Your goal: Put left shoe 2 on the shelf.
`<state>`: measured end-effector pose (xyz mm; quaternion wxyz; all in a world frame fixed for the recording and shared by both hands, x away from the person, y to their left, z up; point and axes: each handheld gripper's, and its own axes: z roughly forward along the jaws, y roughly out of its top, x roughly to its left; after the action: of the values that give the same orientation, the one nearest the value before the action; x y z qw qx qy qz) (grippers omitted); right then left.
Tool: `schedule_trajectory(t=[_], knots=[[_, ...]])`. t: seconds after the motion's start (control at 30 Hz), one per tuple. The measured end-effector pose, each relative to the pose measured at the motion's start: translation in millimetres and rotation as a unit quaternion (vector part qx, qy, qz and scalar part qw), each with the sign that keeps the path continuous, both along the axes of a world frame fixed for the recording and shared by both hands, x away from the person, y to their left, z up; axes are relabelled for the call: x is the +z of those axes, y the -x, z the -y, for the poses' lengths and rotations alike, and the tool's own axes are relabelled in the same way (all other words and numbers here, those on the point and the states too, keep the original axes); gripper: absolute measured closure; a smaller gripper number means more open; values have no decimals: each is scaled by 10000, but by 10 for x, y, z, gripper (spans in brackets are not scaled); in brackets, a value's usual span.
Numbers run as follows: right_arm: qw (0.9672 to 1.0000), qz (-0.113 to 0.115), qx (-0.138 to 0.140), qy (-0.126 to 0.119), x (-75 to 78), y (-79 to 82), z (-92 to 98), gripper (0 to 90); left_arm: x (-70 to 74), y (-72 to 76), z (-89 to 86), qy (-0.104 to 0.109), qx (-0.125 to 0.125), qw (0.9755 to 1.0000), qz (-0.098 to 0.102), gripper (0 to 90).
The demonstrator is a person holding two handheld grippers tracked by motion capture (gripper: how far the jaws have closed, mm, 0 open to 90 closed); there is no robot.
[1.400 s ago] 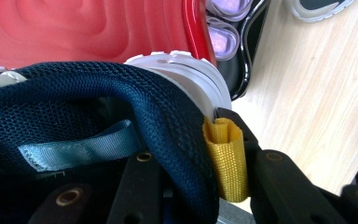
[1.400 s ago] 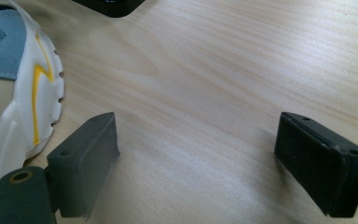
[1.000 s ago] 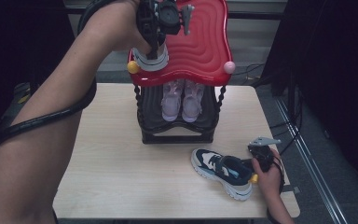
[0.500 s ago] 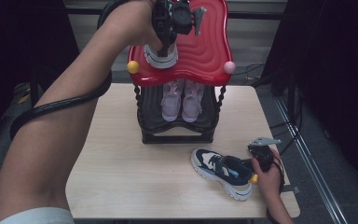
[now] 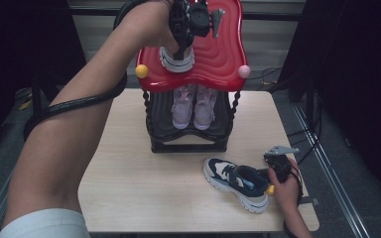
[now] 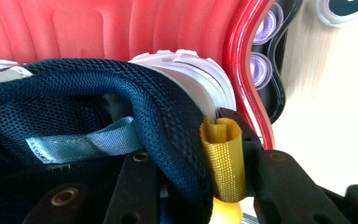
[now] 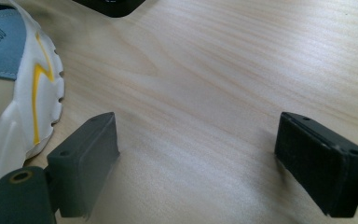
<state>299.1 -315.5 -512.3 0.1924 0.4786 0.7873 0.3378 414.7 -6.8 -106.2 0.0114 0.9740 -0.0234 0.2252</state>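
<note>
Dark surroundings frame your pale wooden table point(image 5: 144, 198), with the black shoe rack point(image 5: 188, 134) standing at twelve o'clock under its wavy red top shelf point(image 5: 218, 54). Your left gripper point(image 5: 186, 22) is up over that shelf, its jaws clamped on the heel of a navy mesh sneaker point(image 6: 121, 107) (the yellow pull loop point(image 6: 223, 158) sits right against one jaw), and the white sole rests on the red ridges at about eleven o'clock on the shelf. A pair of pale purple shoes point(image 5: 194, 106) sits side by side on the rack's lower tier. Down at five o'clock on the table lies the matching sneaker point(image 5: 238, 182), toe pointing toward ten o'clock. Your right gripper point(image 5: 278, 166) rests just beside its heel, and its jaws stand wide apart over bare wood with nothing between them.
</note>
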Motion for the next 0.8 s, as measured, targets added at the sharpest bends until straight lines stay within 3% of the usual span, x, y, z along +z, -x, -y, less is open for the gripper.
schedule_trajectory(t=[0.37,0.8], knots=[[10000,-8,-7,2,1,1,0,127,-35,-64,14,-48,-80,10000,18,684],[10000,-8,-7,5,1,1,-1,127,-63,-91,-40,75,-13,9999,-74,673]])
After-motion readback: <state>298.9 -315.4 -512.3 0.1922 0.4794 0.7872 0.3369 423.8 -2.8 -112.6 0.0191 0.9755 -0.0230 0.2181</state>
